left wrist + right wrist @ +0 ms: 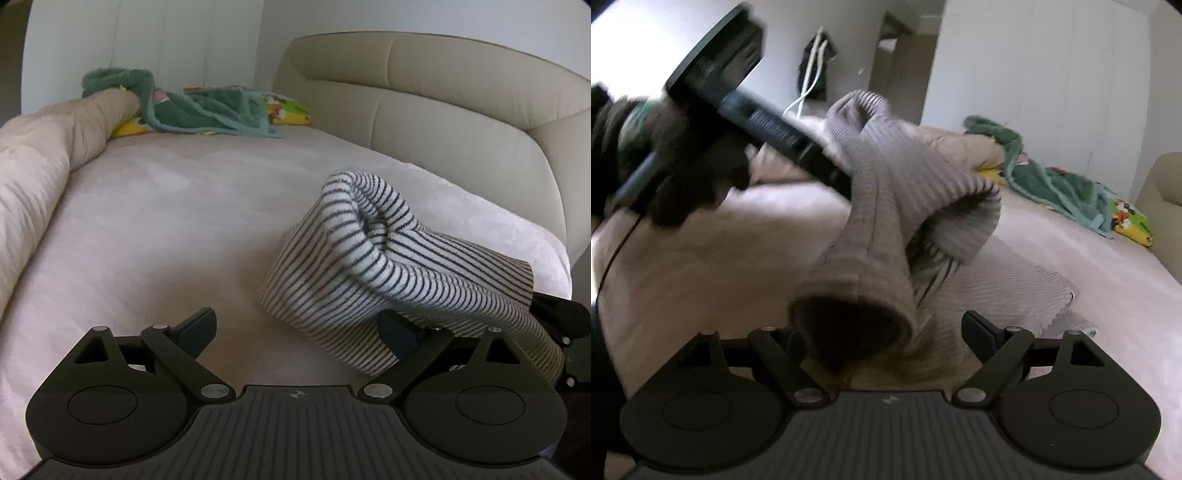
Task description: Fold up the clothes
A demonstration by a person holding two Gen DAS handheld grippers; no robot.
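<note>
— Pale pink bedding (155,229) covered the bed we worked on, its beige headboard (443,110) at two o'clock, a green towel (207,110) at eleven.

— And the striped garment (369,258)?

— Bunched at our four o'clock, draped over the right gripper (882,339), whose jaws stood partly apart around a cuff; whether they pinched it, we couldn't tell. Our left gripper (295,328) gaped wide, holding nothing.
</note>
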